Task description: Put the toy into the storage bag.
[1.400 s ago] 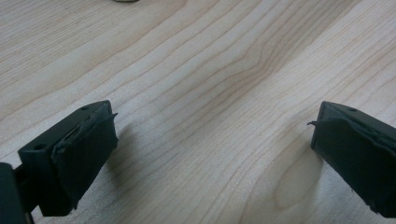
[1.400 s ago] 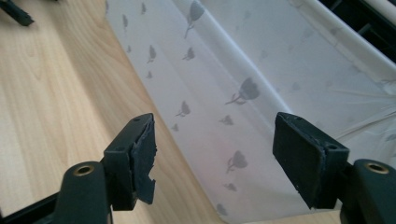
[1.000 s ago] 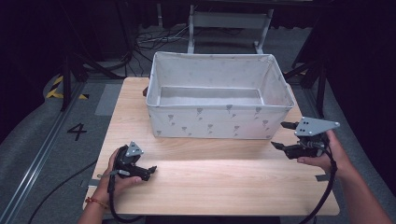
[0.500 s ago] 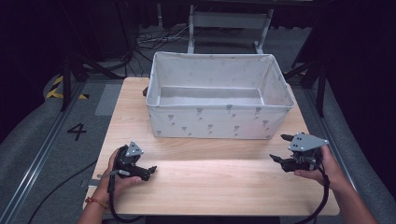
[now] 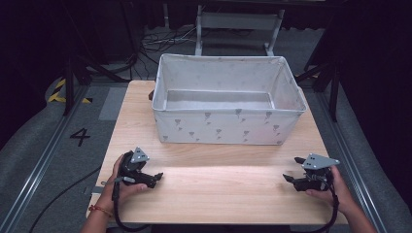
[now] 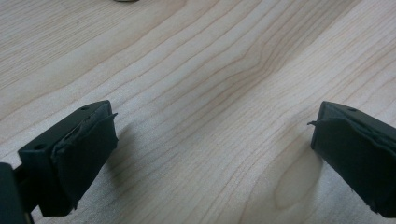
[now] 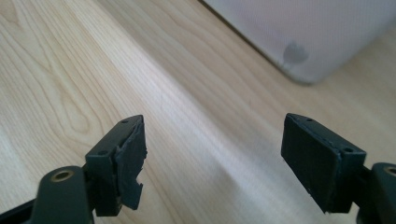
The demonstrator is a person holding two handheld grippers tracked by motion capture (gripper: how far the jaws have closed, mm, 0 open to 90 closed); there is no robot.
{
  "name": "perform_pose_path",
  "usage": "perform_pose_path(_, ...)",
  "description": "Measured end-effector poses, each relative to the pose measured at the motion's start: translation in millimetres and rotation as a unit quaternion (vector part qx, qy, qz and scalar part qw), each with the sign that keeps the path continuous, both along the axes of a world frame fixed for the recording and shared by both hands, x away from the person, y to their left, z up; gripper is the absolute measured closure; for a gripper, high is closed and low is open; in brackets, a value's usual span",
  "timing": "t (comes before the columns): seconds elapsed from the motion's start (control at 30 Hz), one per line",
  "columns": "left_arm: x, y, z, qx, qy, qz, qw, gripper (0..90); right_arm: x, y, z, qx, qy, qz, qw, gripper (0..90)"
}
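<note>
A white fabric bin [image 5: 226, 127] with small grey marks stands at the back middle of the wooden table [image 5: 218, 194]; what I can see of its inside holds nothing. My left gripper [image 5: 156, 177] rests low on the table at the front left, open, pointing right, with bare wood between its jaws [image 6: 212, 135]. At the front right, my right gripper [image 5: 292, 170] sits low over the table, pointing left. It is open, its jaws have just been opening a little, and nothing is between them [image 7: 215, 144]. The bin's corner [image 7: 317, 32] lies ahead of it.
Grey carpet with a taped "4" [image 5: 80, 137] lies left of the table. Cables and a metal frame [image 5: 238, 22] stand behind the bin. A broad strip of bare wood runs between the two grippers in front of the bin.
My right gripper has come down from beside the bin's front right corner to just above the tabletop. The left gripper has stayed put.
</note>
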State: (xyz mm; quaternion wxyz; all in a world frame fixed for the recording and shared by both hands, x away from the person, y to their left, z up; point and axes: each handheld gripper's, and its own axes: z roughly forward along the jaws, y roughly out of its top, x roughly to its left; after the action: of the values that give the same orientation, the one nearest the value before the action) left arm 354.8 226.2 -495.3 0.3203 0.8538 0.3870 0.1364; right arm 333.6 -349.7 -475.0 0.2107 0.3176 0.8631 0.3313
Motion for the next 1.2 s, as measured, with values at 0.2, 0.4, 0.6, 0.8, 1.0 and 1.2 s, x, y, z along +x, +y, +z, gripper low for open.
perform_pose_path(0.2,0.1,0.1,0.1,0.001,-0.001,0.0,1.0,0.5,-1.8,-14.3,-19.2,0.043,0.023,-0.044,0.9978,19.0)
perform_pose_path(0.4,0.0,0.0,0.0,0.0,0.0,0.0,1.0,0.5,2.8,-23.3,-25.1,0.07,0.046,-0.074,0.9937,15.3)
perform_pose_path(0.6,0.0,0.1,0.1,0.001,-0.001,0.0,1.0,0.5,2.5,-22.6,-25.2,0.07,0.047,-0.079,0.9932,14.4)
perform_pose_path(0.8,1.3,0.3,-0.4,-0.003,0.002,-0.005,1.0,0.1,2.6,-22.5,-25.2,0.07,0.047,-0.082,0.9931,14.0)
perform_pose_path(1.0,0.8,0.2,0.0,-0.001,0.002,-0.003,1.0,0.2,3.5,-23.6,-25.2,0.069,0.047,-0.1,0.9915,13.1)
perform_pose_path(1.2,0.7,-0.5,-0.4,-0.005,0.005,0.002,1.0,0.2,4.7,-23.4,-25.7,0.066,0.049,-0.115,0.99,7.0)
